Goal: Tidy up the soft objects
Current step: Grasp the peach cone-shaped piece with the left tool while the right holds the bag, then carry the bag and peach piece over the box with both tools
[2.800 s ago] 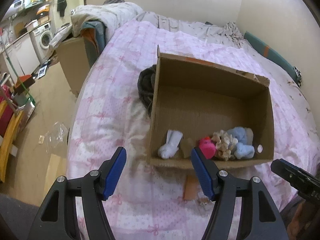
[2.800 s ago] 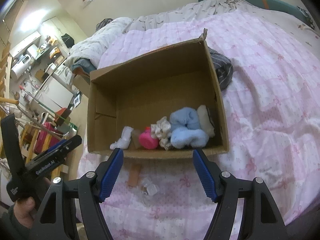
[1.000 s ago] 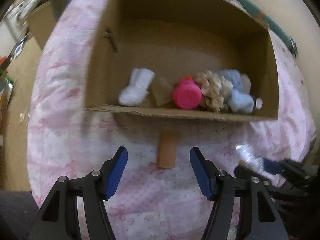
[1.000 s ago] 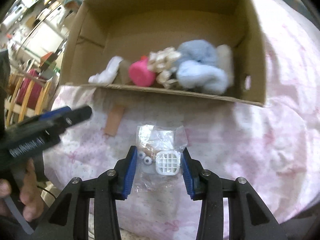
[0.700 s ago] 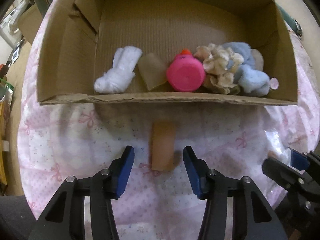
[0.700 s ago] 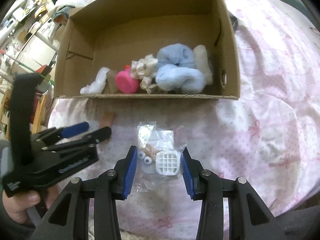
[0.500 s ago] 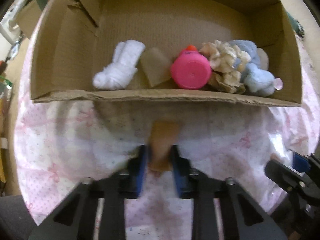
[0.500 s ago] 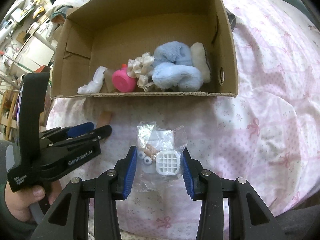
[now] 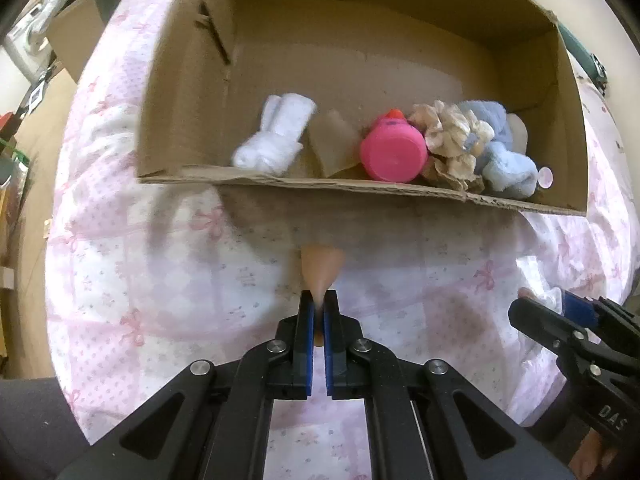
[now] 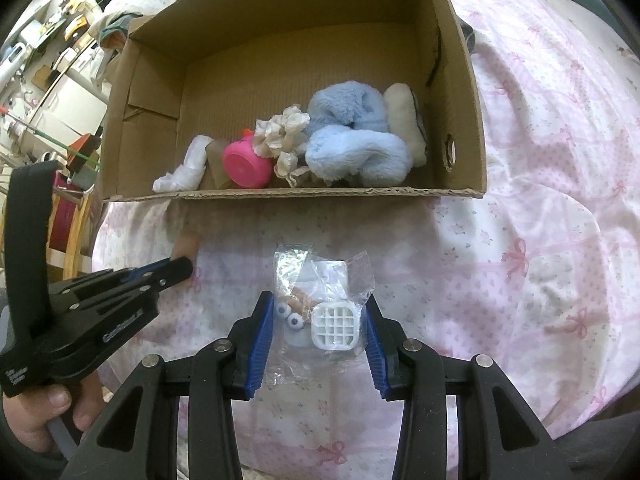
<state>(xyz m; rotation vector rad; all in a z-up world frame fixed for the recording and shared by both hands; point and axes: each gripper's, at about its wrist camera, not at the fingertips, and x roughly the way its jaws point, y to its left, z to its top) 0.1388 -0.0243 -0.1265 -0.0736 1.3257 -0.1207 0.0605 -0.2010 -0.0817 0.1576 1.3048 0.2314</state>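
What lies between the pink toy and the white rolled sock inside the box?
A loose brown cardboard piece stands between the white rolled sock and the pink toy, against both, inside the cardboard box. The left wrist view shows it best.

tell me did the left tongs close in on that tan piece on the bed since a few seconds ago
Yes. The left tongs went from wide open to shut on the tan piece, which lies on the pink bedspread just in front of the cardboard box.

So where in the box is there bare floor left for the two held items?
The box floor is bare behind the toy row, up to the back wall. The front is crowded: white sock, pink toy, scrunchie, blue plush lie packed along the near wall.
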